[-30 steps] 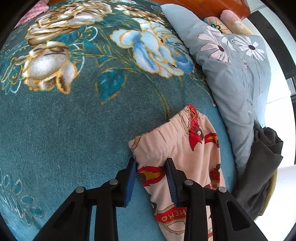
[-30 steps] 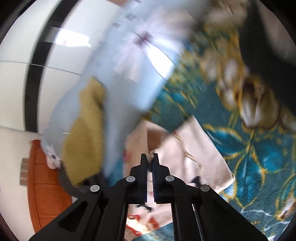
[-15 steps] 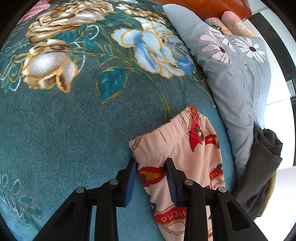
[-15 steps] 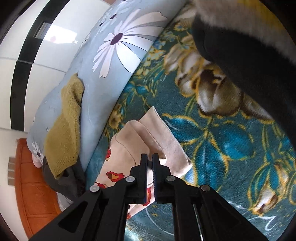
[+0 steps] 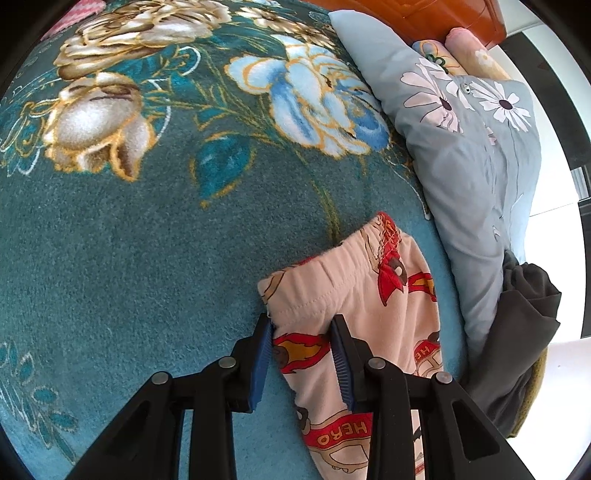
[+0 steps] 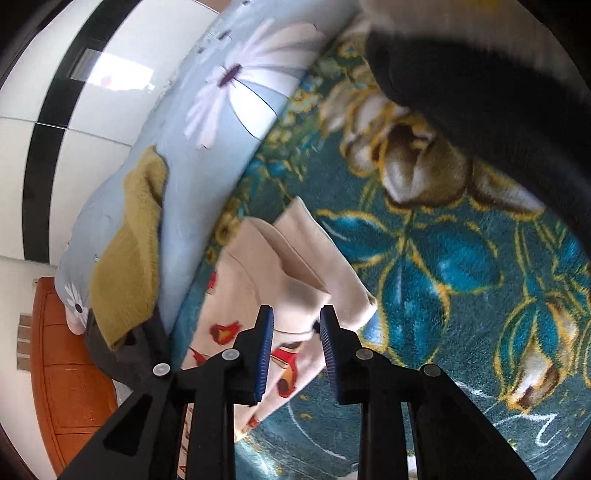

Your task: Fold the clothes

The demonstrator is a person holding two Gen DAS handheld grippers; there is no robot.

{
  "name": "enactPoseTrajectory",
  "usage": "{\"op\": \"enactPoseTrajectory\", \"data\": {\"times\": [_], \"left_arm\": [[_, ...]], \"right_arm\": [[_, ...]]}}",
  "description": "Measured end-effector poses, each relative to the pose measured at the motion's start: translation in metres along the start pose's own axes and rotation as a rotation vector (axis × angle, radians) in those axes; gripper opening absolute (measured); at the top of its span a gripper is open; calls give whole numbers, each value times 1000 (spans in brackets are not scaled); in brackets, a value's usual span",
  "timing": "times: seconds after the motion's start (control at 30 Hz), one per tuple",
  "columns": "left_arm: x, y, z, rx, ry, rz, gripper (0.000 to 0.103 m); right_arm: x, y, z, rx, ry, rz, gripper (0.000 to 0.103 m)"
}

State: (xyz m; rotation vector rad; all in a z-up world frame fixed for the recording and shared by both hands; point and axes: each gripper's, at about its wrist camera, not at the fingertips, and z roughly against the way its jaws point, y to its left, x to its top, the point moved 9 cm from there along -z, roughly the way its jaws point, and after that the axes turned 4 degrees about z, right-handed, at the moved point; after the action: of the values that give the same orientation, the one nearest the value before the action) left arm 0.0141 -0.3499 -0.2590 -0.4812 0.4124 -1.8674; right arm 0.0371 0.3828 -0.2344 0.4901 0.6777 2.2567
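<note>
Pink pants (image 5: pixel 354 288) with a red cartoon print lie on a teal floral blanket (image 5: pixel 129 240). My left gripper (image 5: pixel 301 319) rests at the waistband corner. Its blue pads stand apart, the fabric lies flat between them, and I see no pinch. In the right wrist view the other end of the pants (image 6: pixel 288 258) lies folded over, pale side up. My right gripper (image 6: pixel 296 309) hangs just above that fold with its jaws opening. Fabric lies below the gap, and the pads do not press on it.
A grey-blue flowered pillow (image 5: pixel 469 155) runs along the pants' far side. A dark grey garment (image 5: pixel 517 332) and a mustard knit (image 6: pixel 125 251) lie against it. An orange wooden headboard (image 5: pixel 424 14) stands behind. A dark blurred shape (image 6: pixel 480 74) fills the right wrist view's top right.
My right gripper has come down closer to the folded pants, and its jaws, shut before, now stand apart. The left gripper and the waistband have not moved.
</note>
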Motion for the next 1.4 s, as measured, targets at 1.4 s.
{"op": "enactPoseTrajectory", "data": {"times": [1.4], "left_arm": [[-7,-4,-2,-24,19,-32,34]], "right_arm": [[4,-23,8,-211,-88,113,5]]}}
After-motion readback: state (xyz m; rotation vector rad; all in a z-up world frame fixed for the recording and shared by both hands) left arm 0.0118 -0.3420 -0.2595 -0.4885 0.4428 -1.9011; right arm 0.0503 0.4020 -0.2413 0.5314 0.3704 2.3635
